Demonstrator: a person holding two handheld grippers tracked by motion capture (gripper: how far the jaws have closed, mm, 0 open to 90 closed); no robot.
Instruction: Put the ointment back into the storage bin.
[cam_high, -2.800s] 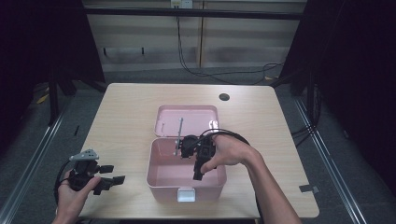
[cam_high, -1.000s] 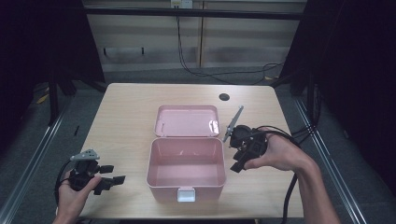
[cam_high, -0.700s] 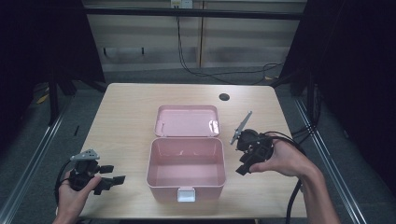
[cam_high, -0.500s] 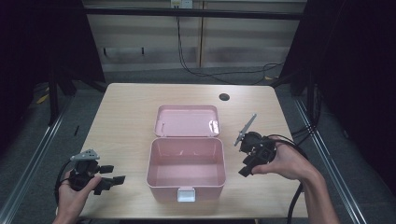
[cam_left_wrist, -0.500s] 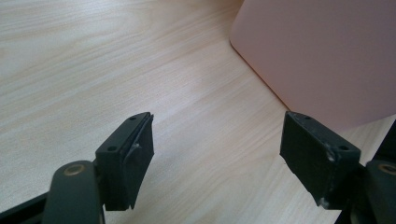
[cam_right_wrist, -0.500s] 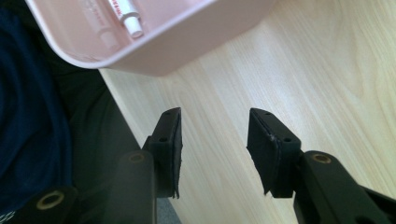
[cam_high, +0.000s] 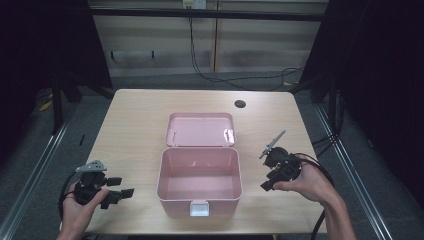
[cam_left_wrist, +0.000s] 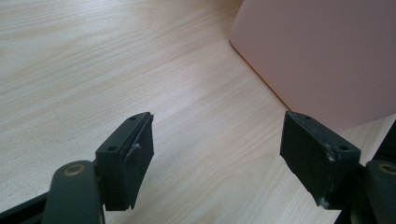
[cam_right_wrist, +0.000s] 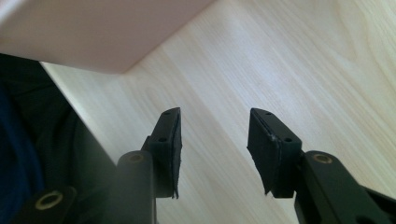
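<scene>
Right hand-held gripper (cam_high: 267, 185) outside box (cam_high: 200, 180).

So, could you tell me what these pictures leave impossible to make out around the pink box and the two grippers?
- Pink box: the near inner wall is hidden by its own rim in the high view.
- Right gripper: the jaw gap is too small in the high view.
- Left gripper: the box is cut off by the frame edge in the left gripper view.

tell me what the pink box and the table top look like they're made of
Pink box: probably moulded plastic, smooth with a slight sheen, rounded corners and a glossy highlight on its open lid. Table: pale wood-grain surface, matt; possibly laminate rather than solid wood.
</scene>
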